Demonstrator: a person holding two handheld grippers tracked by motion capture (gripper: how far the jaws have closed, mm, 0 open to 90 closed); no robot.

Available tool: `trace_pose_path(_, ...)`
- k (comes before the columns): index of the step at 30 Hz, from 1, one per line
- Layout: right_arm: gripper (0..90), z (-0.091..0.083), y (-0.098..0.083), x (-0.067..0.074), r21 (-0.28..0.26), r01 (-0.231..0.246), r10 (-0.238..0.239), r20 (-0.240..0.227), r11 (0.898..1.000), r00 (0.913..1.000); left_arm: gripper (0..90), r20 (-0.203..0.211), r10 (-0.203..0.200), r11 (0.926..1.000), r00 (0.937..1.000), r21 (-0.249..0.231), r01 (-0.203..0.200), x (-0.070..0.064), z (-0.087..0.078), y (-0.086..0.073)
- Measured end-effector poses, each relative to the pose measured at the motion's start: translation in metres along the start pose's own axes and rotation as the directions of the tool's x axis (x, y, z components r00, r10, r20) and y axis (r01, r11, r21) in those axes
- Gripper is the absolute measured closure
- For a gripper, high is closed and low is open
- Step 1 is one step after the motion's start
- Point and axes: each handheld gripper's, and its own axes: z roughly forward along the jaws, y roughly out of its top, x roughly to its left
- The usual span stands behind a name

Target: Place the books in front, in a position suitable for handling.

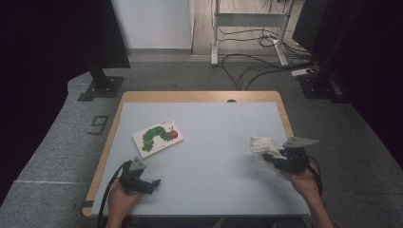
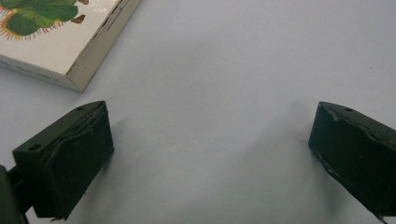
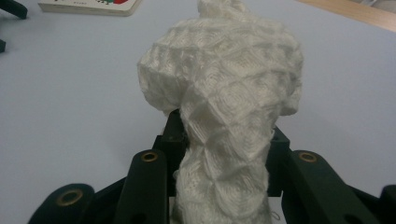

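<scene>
A white quilted cloth (image 1: 262,143) is bunched up at the table's right side, and my right gripper (image 1: 272,157) is shut on it. Seen from the right gripper view, the cloth (image 3: 224,93) rises in a crumpled wad above the closed jaws, which pinch its lower part. A picture book (image 1: 158,137) with a green caterpillar on a white cover lies flat left of the table's middle. My left gripper (image 1: 151,184) rests near the front left edge, open with nothing between its fingers (image 2: 74,158). One corner of the book (image 2: 70,42) lies just beyond the left jaw.
The light grey tabletop (image 1: 214,156) has a wooden rim. Dark stands and a metal frame with cables sit on the floor behind the table.
</scene>
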Motion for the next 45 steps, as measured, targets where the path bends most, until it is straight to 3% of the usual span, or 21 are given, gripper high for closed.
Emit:
trace_pose_path(7,62.5,-0.002,-0.015,0.007,0.006,0.003,-0.003,0.013,1.000,0.9999,0.0,0.001,-0.003,1.0000,1.0000,0.000,0.003,0.000,0.000,0.000)
trace_pose_path(18,62.1,0.014,-0.047,0.012,0.038,-0.007,0.005,0.037,0.999,0.9993,0.0,0.002,-0.003,1.0000,1.0000,0.000,0.003,0.001,0.000,0.000)
trace_pose_path(29,57.8,0.026,-0.067,0.015,0.077,0.006,-0.010,0.055,0.997,0.9984,0.0,0.001,-0.003,1.0000,1.0000,0.002,0.003,0.000,0.000,0.000)
trace_pose_path(31,50.2,0.025,-0.066,0.015,0.075,0.006,-0.010,0.060,0.997,0.9981,0.0,0.001,-0.003,1.0000,1.0000,0.001,0.003,0.000,0.000,0.000)
trace_pose_path(33,33.4,0.024,-0.065,0.015,0.087,0.015,-0.019,0.052,0.996,0.9985,0.0,0.001,-0.003,1.0000,1.0000,0.001,0.003,0.000,0.000,0.000)
trace_pose_path(36,15.8,0.019,-0.059,0.017,0.090,0.037,-0.043,0.065,0.995,0.9969,0.0,0.002,-0.003,1.0000,1.0000,0.001,0.003,0.000,0.000,0.000)
trace_pose_path(45,2.6,0.004,-0.027,0.018,0.013,0.035,-0.036,0.099,0.999,0.9944,0.0,-0.007,-0.017,0.9998,0.9998,0.005,0.017,-0.001,0.000,0.002)
